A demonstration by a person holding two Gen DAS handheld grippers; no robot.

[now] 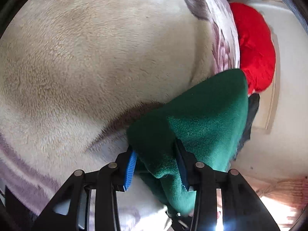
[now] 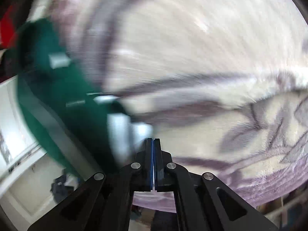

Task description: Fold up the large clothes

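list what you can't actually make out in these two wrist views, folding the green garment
- Green garment, left wrist view: its type and full shape; it bunches in the left gripper and runs past the frame's bottom.
- Green garment, right wrist view: smeared by motion blur, pale patches unreadable.
- Right gripper: shut, nothing visibly pinched.
- Red fabric: identity unclear, partly hidden.
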